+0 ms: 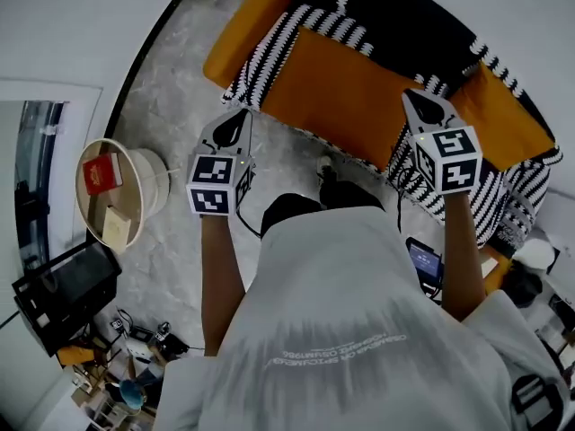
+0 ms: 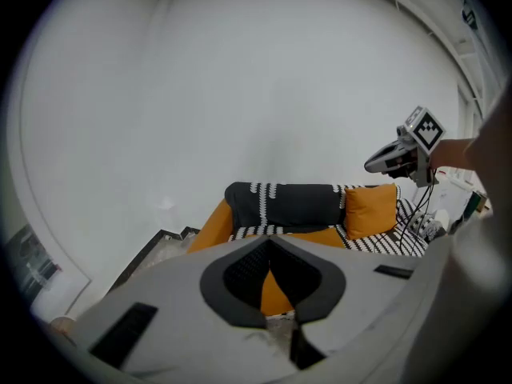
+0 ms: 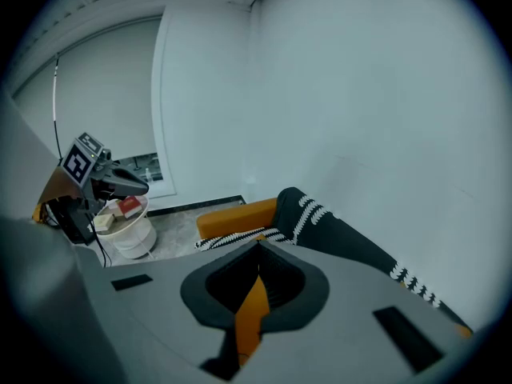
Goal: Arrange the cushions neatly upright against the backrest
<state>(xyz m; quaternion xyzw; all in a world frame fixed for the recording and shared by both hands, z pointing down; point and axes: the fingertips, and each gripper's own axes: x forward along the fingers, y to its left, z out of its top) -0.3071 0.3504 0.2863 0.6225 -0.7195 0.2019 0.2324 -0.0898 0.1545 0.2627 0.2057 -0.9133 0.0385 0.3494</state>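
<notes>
Orange cushion (image 2: 370, 209) at rt end of sofa (image 2: 210, 226), below right gripper (image 2: 374, 165), apart.

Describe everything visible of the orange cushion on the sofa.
The orange cushion is plain, squarish and soft-looking, like fabric. It stands upright near the right end of the sofa in the left gripper view, its bottom on the black-and-white striped cover, its left edge beside the black throw. Nothing rests on it.
</notes>
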